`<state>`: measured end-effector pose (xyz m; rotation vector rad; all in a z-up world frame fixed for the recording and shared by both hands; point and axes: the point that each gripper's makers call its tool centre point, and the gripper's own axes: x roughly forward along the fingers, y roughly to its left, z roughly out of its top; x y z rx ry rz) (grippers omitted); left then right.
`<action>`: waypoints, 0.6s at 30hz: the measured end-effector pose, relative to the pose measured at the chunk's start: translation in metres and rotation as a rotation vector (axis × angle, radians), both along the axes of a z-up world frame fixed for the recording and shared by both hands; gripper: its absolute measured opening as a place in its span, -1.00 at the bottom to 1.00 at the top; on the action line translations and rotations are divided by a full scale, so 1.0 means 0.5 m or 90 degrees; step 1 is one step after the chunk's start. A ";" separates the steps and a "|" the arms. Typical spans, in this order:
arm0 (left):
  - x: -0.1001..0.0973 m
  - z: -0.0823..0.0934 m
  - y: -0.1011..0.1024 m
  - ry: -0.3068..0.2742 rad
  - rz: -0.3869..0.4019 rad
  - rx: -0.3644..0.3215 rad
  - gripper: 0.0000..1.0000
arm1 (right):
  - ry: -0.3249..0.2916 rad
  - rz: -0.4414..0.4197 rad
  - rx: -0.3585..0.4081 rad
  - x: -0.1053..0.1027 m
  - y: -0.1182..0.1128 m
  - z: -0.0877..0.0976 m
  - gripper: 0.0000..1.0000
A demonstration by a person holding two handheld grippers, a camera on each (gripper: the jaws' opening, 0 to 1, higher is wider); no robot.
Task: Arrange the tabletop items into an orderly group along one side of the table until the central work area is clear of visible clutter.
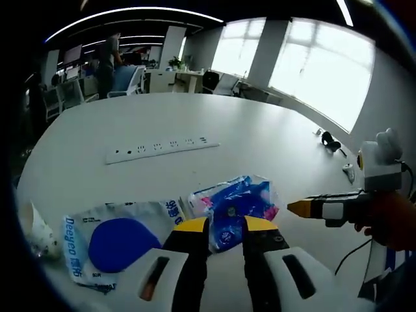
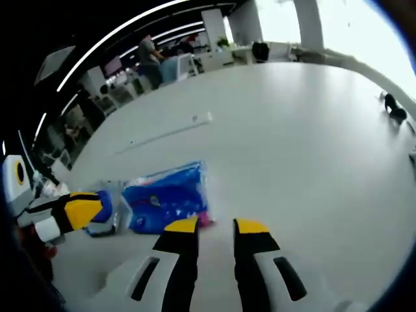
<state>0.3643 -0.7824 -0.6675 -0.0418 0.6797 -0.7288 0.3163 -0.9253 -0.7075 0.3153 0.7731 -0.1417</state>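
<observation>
A blue printed packet (image 1: 237, 203) lies on the white table (image 1: 195, 117), just ahead of my left gripper (image 1: 226, 225). Its near end shows through the gap between the jaws, which stand a little apart. Left of it lies a clear bag with a blue disc (image 1: 117, 244). My right gripper (image 1: 296, 208) comes in from the right, its yellow tip pointing at the packet. In the right gripper view the packet (image 2: 166, 198) lies just ahead and to the left of the right gripper (image 2: 216, 225), which is open and holds nothing. The left gripper (image 2: 97, 209) sits by the clear bag (image 2: 107, 218).
A white power strip (image 1: 162, 148) lies across the table's middle. A crumpled white item (image 1: 39, 234) sits at the near left edge. A black object (image 1: 331, 142) and a small white one (image 1: 349, 170) lie at the right edge. Chairs, desks and a person stand beyond the far edge.
</observation>
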 end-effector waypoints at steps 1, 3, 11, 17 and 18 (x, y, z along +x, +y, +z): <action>-0.005 0.001 0.003 0.000 0.000 0.001 -0.62 | 0.000 0.000 0.000 -0.007 0.002 0.002 -0.66; -0.016 0.002 0.010 0.000 -0.001 0.002 -0.62 | -0.001 -0.001 0.000 -0.018 0.005 0.004 -0.66; -0.061 0.003 0.038 0.009 0.006 0.003 -0.56 | -0.003 0.000 0.000 -0.057 0.025 0.010 -0.66; -0.093 0.003 0.048 0.015 0.005 0.006 -0.52 | 0.002 0.004 0.005 -0.093 0.043 0.004 -0.66; -0.097 0.004 0.048 0.016 0.004 0.003 -0.50 | 0.003 0.005 0.005 -0.101 0.045 0.002 -0.66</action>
